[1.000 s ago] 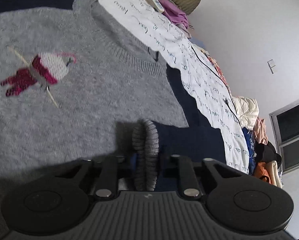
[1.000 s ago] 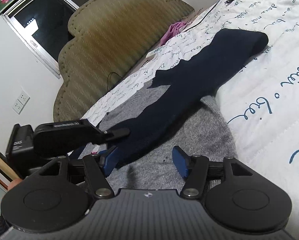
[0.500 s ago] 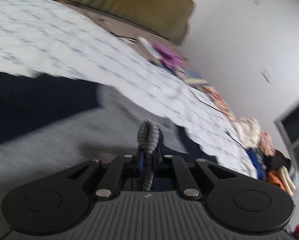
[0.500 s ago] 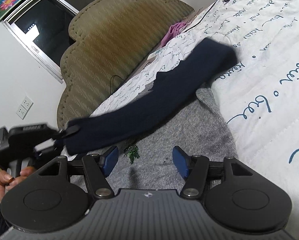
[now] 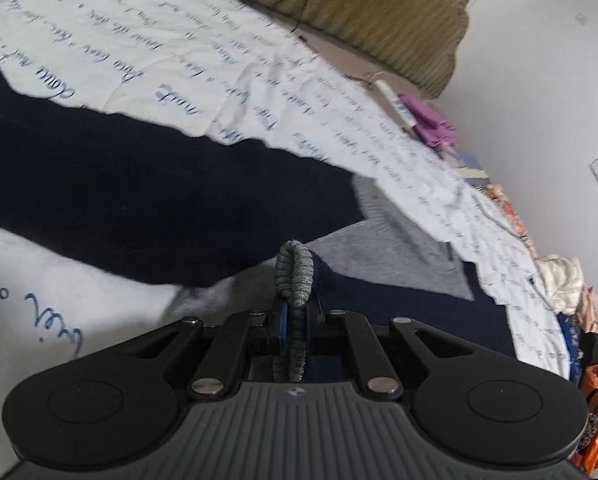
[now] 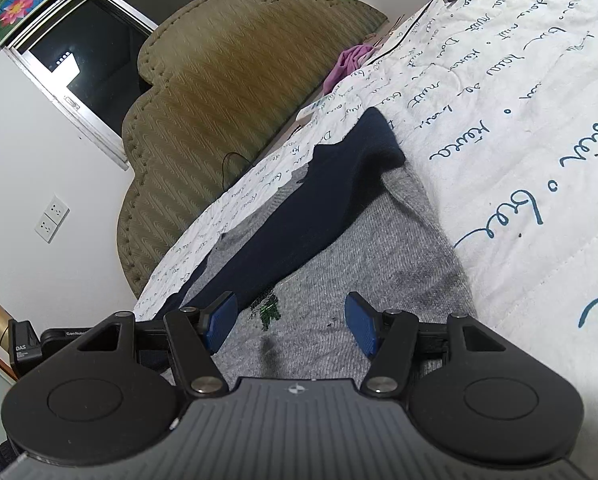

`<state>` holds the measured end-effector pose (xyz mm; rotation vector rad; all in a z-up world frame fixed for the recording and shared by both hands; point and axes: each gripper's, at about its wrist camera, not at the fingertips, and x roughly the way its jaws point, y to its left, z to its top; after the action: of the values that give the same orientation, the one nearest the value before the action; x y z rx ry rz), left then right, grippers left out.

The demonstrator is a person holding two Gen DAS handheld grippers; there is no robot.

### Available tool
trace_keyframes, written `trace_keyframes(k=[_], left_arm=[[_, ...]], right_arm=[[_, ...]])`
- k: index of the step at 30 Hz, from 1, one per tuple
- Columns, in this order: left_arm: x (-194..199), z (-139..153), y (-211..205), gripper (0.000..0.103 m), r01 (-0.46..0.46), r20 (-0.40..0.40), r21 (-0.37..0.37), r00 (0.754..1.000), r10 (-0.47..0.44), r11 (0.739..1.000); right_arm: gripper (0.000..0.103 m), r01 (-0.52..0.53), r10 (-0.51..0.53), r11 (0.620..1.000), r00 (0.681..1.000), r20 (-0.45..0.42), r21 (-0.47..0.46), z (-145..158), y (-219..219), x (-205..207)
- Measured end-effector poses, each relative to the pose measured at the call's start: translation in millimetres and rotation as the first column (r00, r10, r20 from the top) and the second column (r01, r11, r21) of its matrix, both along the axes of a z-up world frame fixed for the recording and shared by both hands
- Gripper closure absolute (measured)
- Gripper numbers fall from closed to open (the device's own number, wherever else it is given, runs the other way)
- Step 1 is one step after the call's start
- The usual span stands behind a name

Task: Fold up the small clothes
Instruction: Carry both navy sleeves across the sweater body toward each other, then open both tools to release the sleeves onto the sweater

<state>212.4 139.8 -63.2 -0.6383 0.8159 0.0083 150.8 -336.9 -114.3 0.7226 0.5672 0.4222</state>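
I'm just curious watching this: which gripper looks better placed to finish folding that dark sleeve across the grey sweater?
Probably the left gripper: it is shut on the grey cuff. The right gripper is open above the sweater, holding nothing.

Grey sweater (image 6: 351,264) with navy sleeves (image 6: 299,216), white quilt (image 6: 519,128) in blue script, olive headboard (image 6: 219,92).

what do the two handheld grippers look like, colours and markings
Both match: the left gripper and right gripper have black bodies with two round discs, a ribbed grey centre bearing a small logo, black linkage arms with silver rivets, and blue ribbed pads on the jaws.
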Motion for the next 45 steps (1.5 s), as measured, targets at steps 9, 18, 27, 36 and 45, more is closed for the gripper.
trace_keyframes(k=[9, 18, 27, 36, 45], left_arm=[[-23.9, 32.4, -7.5, 0.029, -0.143, 0.099, 0.164, 0.987, 0.128, 0.976], [-24.5, 34.6, -90.3, 0.023, -0.015, 0.253, 0.439, 0.962, -0.107, 0.899], [-8.6, -18.8, -105.1, 0.020, 0.031, 0.104, 0.492, 0.990, -0.094, 0.870], [-20.8, -9.8, -78.7, 0.010, 0.011, 0.193, 0.359, 0.977, -0.086, 0.933], [-125.1, 26.7, 123.4, 0.010, -0.675, 0.301, -0.073, 0.687, 0.661, 0.734]], right_arm=[[0.038, -0.001, 0.001, 1.000, 1.000, 0.000, -0.004, -0.2, 0.2, 0.3], [0.019, 0.021, 0.027, 0.937, 0.991, 0.133, -0.349, 81.5, 46.8, 44.0], [0.014, -0.013, 0.063, 0.673, 0.997, 0.039, -0.740, 28.0, 98.2, 132.8], [0.010, -0.021, 0.063, 0.705, 0.997, 0.034, -0.709, 23.9, 93.1, 137.2], [0.010, -0.016, 0.061, 0.706, 0.997, 0.039, -0.708, 24.5, 91.7, 135.8]])
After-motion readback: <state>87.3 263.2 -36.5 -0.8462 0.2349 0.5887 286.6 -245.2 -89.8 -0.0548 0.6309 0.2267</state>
